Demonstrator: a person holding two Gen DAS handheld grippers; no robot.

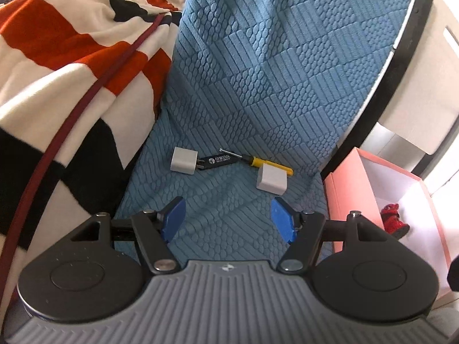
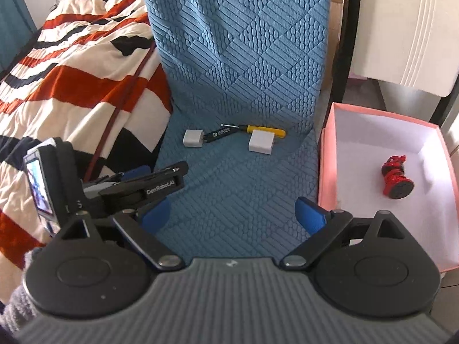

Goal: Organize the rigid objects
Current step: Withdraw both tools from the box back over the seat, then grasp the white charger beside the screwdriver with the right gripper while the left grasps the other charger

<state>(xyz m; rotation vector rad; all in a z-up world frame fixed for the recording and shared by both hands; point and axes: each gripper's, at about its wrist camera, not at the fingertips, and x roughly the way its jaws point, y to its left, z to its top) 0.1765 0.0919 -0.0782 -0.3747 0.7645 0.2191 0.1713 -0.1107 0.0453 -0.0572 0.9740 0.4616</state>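
Both grippers, left (image 1: 228, 218) and right (image 2: 233, 215), hover spread and unloaded over the blue textured cover (image 1: 258, 86), where two white plug adapters (image 1: 184, 160) (image 1: 272, 183), one black stick (image 1: 219, 161) with unreadable print and one yellow-handled screwdriver (image 1: 265, 164) lie close together, beside one pink box (image 2: 325, 166) containing one red figurine (image 2: 396, 176); "GenRobot.AI" is written on the left gripper.

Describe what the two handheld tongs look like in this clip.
Both match: left tongs and right tongs have blue finger pads on black linkage arms, round black housings and a ribbed grey body. The right wrist view shows "GenRobot.AI" lettering and a small screen on the left unit.

Two chargers (image 2: 193, 138) (image 2: 261, 142), one screwdriver (image 2: 265, 130), one figurine (image 2: 397, 176).
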